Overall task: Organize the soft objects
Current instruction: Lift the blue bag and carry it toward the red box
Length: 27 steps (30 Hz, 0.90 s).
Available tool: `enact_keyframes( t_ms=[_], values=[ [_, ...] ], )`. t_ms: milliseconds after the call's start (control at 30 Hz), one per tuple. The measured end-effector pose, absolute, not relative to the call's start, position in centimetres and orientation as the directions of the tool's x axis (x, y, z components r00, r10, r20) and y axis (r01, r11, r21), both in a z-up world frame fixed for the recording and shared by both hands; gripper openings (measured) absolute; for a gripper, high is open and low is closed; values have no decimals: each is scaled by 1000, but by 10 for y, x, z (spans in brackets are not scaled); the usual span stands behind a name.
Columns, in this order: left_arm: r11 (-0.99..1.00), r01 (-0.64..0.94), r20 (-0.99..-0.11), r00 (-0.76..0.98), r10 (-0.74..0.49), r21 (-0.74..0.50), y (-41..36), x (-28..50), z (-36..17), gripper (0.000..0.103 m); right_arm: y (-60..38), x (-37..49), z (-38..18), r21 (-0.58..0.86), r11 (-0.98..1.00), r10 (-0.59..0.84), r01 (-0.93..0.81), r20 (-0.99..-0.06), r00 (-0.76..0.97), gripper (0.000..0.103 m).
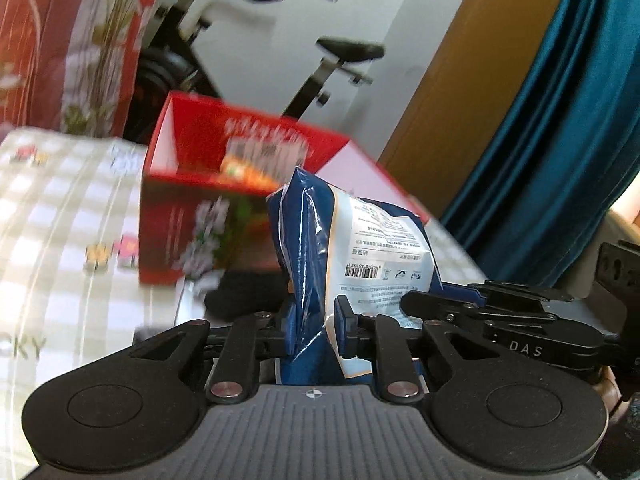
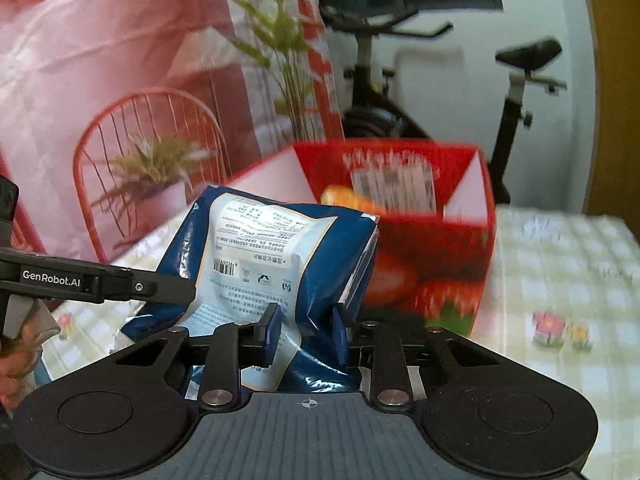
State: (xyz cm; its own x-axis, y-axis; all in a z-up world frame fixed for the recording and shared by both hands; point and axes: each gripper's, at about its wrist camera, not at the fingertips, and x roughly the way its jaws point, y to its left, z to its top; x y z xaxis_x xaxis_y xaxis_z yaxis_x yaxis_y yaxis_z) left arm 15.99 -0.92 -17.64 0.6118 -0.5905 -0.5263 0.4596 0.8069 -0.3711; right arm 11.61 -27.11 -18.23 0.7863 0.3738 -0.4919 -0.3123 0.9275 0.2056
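A blue and white snack bag [image 1: 352, 256] is held between both grippers above the checked tablecloth. My left gripper [image 1: 314, 332] is shut on one end of the bag. My right gripper [image 2: 306, 334] is shut on the other end of the same bag [image 2: 272, 256]. The right gripper also shows at the right of the left wrist view [image 1: 500, 312], and the left gripper at the left of the right wrist view [image 2: 120, 284]. An open red box [image 1: 224, 184] stands just behind the bag, with an orange packet [image 2: 352, 196] inside it.
The table has a green and white checked cloth [image 2: 560, 272] with small flower prints. A red wire chair [image 2: 148, 152] and potted plants stand beyond the table. An exercise bike [image 2: 516, 92] is behind the box. A teal curtain [image 1: 560, 120] hangs at the right.
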Motion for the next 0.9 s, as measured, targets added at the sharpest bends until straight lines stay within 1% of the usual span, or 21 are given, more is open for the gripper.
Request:
enact_keyframes(
  t_ms=[233,433,500,600,800,900],
  values=[
    [799,495,-467,648,-601,-341,-19,184,-138,20,-282,141,-139,163,926,378,-341,-415,828,25],
    [799,500,-435,670,-601,-334,-26,217,-118,20,-288,178,-114,136,930,367,-342,-378,850,25],
    [800,496,-438,670,-599,-337,-29,233,-117,20,-290,194,-110,141,931,364,-336,-380,850,25],
    [805,485,-460,660,-594,-342,-35,260,-120,20,-290,218,-108,105,939,341,-327,-394,854,25],
    [818,445,-492,654,-575,-365,-44,316,-129,20,-295,278,-115,102,956,292,-276,-442,848,24],
    [828,425,-524,642,-561,-365,-51,340,-136,20,-296,305,-122,82,963,265,-257,-475,839,24]
  ],
)
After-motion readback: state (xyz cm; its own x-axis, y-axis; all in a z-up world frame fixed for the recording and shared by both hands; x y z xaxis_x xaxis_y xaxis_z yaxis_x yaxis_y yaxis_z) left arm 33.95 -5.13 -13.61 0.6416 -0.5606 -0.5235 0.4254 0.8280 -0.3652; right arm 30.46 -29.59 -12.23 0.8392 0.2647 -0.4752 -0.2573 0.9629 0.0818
